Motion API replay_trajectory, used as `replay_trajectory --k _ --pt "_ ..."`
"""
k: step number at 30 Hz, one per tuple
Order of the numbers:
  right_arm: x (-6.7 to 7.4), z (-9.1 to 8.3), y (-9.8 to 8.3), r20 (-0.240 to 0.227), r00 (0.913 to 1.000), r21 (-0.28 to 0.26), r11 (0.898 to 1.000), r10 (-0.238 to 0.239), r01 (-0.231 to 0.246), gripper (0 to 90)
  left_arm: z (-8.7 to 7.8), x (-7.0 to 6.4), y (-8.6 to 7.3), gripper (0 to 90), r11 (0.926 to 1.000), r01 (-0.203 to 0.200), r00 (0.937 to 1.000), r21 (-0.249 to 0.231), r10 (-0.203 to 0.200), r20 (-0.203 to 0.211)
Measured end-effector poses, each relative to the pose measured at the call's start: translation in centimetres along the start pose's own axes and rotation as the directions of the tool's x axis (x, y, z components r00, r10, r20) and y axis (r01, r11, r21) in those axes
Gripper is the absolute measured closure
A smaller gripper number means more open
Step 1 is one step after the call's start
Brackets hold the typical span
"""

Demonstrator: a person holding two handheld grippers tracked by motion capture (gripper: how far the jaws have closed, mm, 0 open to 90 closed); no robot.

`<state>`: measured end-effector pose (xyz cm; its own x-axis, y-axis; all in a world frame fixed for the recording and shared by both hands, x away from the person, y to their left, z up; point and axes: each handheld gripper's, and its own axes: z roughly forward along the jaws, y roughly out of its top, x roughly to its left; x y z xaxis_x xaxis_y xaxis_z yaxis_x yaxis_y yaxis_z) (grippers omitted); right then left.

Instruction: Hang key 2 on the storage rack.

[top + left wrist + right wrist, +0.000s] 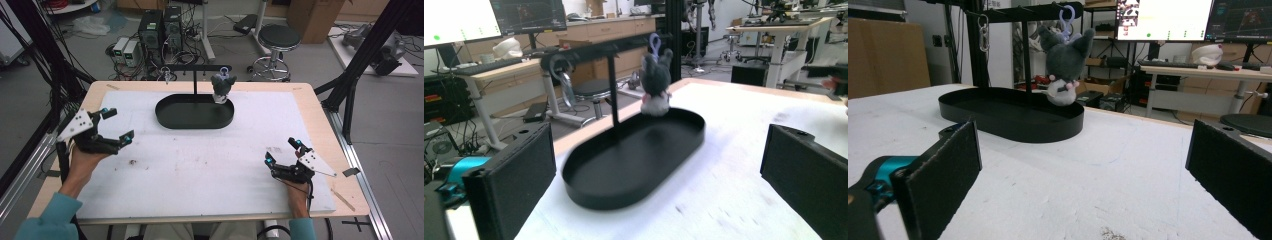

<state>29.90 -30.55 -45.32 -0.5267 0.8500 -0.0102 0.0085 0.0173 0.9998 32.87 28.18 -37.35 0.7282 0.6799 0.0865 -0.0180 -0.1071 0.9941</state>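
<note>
While fuzzy grey plush hangs, glossy oval tray beneath.

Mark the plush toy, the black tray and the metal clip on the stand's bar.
plush toy [1064, 62], right gripper view, on its grey body.
black tray [165, 118], high view, on its front rim.
metal clip [982, 33], right gripper view, on its loop.

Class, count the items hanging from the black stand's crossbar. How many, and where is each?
2. A grey plush keychain hangs near the bar's right end over the black tray; a metal clip hangs near its left end.
</note>
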Motion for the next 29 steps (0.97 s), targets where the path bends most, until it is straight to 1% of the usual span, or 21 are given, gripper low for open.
replay_trajectory --k 2,4,5,7,8,11,12,13,15,16,17,20,21,23,26,29 --pt "0.0 0.0 0.0 0.001 1.0 -0.001 1.0 -0.007 0.007 0.6 -0.6 -0.8 -1.2 1.7 0.9998 -0.003 1.0 -0.018 0.003 -0.003" --pt "0.0 0.0 0.0 0.0 1.0 0.0 1.0 -0.007 0.007 0.6 -1.0 -1.3 -2.4 1.7 0.9994 0.013 0.9999 -0.033 -0.013 -0.006" --pt "0.1 0.0 0.0 -0.002 1.0 0.004 1.0 0.0 0.0 0.6 -1.2 -1.5 -2.9 1.7 0.9993 0.019 0.9998 -0.034 -0.019 -0.01" --pt "0.1 0.0 0.0 -0.004 1.0 0.006 1.0 -0.005 0.005 0.6 -1.6 -1.9 -4.0 1.7 0.9979 0.028 0.9994 -0.058 -0.029 -0.019" --pt "0.1 0.0 0.0 -0.005 1.0 0.004 1.0 -0.007 0.007 0.6 -1.8 -2.0 -4.6 1.7 0.9978 0.028 0.9992 -0.059 -0.03 -0.027" --pt "0.1 0.1 0.0 -0.005 0.9999 0.004 1.0 -0.011 0.011 0.6 -2.3 -2.3 -6.2 1.7 0.9951 0.05 0.9976 -0.085 -0.053 -0.044" --pt "0.1 0.1 0.0 -0.007 0.9999 0.004 1.0 -0.011 0.011 0.6 -2.3 -2.3 -6.5 1.7 0.9943 0.056 0.9971 -0.091 -0.06 -0.046" --pt "0.1 0.1 0.0 -0.007 0.9999 0.006 1.0 -0.01 0.01 0.6 -2.3 -2.3 -6.9 1.7 0.9947 0.054 0.9971 -0.087 -0.059 -0.048" --pt "0.2 0.1 0.0 -0.008 0.9999 0.009 1.0 -0.013 0.013 0.6 -2.1 -2.4 -7.4 1.7 0.9976 0.038 0.998 -0.057 -0.041 -0.049" --pt "0.2 0.1 0.0 -0.008 0.9999 0.011 1.0 -0.015 0.015 0.6 -2.1 -2.4 -7.6 1.7 0.997 0.051 0.9976 -0.058 -0.053 -0.044" --pt "0.2 0.1 -0.1 -0.008 0.9998 0.008 1.0 -0.02 0.02 0.6 -2.0 -2.3 -7.9 1.7 0.9956 0.066 0.9969 -0.066 -0.068 -0.039" --pt "0.2 0.1 -0.1 -0.01 0.9998 0.015 1.0 -0.014 0.014 0.6 -2.1 -2.3 -8.3 1.7 0.9949 0.06 0.9969 -0.08 -0.064 -0.045" --pt "0.2 0.2 -0.1 -0.011 0.9999 0.017 1.0 -0.013 0.013 0.6 -2.1 -2.3 -8.3 1.7 0.9938 0.059 0.997 -0.094 -0.063 -0.044" --pt "0.2 0.2 -0.1 -0.013 0.9998 0.018 1.0 -0.015 0.015 0.6 -2.2 -2.3 -8.4 1.7 0.992 0.067 0.9962 -0.107 -0.072 -0.049" --pt "0.1 0.2 -0.1 -0.008 0.9999 0.025 1.0 -0.007 0.007 0.6 -2.2 -2.3 -8.4 1.7 0.991 0.076 0.9951 -0.11 -0.083 -0.055" --pt "0.1 0.2 -0.2 -0.013 0.9998 0.024 1.0 -0.014 0.015 0.6 -2.2 -2.3 -8.4 1.7 0.9908 0.076 0.9947 -0.112 -0.083 -0.061"
